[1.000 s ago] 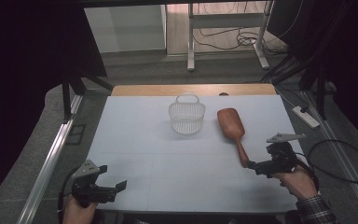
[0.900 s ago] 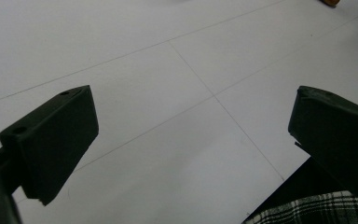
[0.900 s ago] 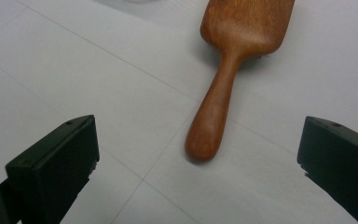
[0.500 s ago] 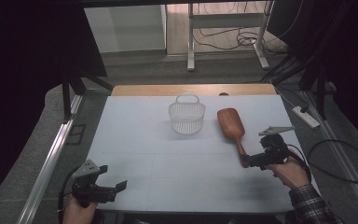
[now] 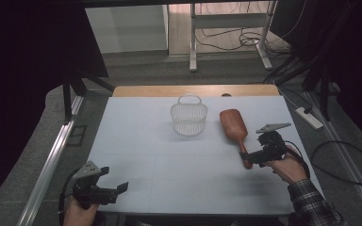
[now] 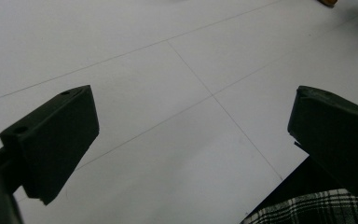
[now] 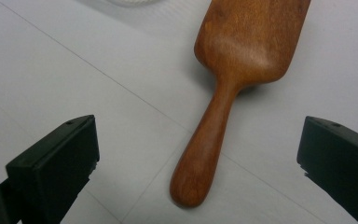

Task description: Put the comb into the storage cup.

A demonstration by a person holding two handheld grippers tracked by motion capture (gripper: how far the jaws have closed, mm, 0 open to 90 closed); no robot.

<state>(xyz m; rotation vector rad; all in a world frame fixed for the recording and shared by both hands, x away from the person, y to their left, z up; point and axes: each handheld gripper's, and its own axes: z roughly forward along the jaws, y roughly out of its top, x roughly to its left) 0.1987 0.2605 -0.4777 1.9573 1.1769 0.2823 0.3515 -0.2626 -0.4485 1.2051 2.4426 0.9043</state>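
The wooden paddle lies right of the basket (handle toward the right gripper).

We see a pale table ruled with thin lines, a wooden strip along its far edge. A white basket stands on it; just right of the basket, apart, a wooden paddle brush lies flat.

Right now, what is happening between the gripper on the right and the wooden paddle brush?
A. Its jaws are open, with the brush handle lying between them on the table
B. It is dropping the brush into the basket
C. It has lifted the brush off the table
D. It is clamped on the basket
A: in the right gripper view the wooden brush lies flat on the table, its handle between the wide-open jaws of the right gripper, touching neither.
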